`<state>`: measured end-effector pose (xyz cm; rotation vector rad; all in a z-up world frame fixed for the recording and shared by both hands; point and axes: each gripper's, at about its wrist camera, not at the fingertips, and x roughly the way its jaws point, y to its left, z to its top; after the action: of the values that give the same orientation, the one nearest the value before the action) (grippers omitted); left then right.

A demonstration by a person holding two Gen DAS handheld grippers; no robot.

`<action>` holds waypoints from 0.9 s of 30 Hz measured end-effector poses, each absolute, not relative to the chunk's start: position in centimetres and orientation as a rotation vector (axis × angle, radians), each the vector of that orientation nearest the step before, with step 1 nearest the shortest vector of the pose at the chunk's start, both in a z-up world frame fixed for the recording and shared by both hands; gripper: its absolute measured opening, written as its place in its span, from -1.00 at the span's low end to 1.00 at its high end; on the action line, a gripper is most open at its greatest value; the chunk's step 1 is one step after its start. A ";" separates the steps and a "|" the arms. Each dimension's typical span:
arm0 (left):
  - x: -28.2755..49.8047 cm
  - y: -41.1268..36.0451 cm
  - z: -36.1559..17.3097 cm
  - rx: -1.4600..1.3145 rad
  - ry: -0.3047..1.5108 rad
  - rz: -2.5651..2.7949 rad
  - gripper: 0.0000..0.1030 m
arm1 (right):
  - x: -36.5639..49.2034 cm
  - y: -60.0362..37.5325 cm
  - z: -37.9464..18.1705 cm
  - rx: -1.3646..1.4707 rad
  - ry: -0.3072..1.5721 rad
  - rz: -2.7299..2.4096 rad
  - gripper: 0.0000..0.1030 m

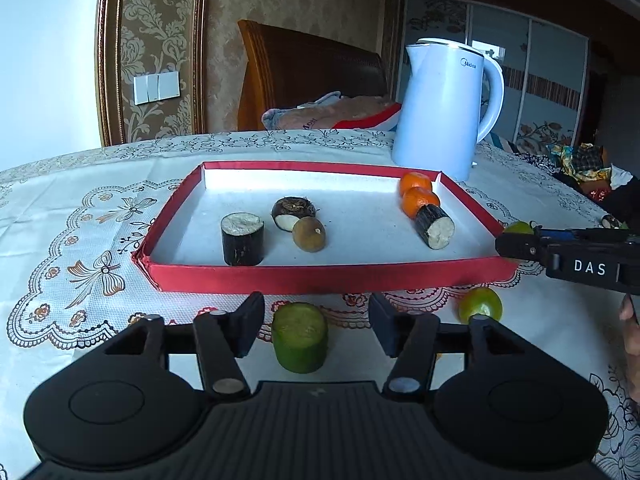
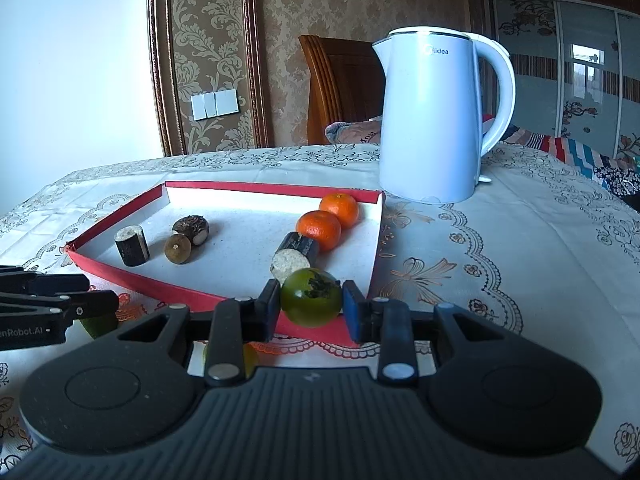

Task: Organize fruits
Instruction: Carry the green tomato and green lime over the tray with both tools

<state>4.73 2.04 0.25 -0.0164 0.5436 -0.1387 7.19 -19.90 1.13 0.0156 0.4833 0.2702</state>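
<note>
A red tray [image 1: 320,277] [image 2: 120,216] holds two orange tangerines [image 1: 420,200] [image 2: 320,229], an upright dark cane piece [image 1: 242,239], a lying cane piece [image 1: 435,226], a dark bulb [image 1: 290,213] and a brown round fruit [image 1: 309,234]. In front of the tray a green cane piece [image 1: 300,336] stands between the fingers of my left gripper [image 1: 316,314], which is open with gaps on both sides. My right gripper [image 2: 311,305] is shut on a green tangerine [image 2: 311,298] over the tray's near right corner. A second green tangerine [image 1: 480,305] lies on the cloth.
A white kettle [image 1: 444,108] [image 2: 428,120] stands behind the tray's far right corner. Lace tablecloth [image 2: 480,248] covers the table. A small dark piece [image 1: 612,222] lies at the far right. A person's hand [image 1: 632,320] shows at the right edge.
</note>
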 end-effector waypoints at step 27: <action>7.3 1.3 2.1 0.009 0.505 -0.076 -0.41 | 9.7 -18.2 2.0 -0.033 0.497 0.280 -0.40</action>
<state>7.31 1.35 2.13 0.0091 0.5047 -0.0761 9.72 -18.22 2.02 -0.0327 0.4975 0.2797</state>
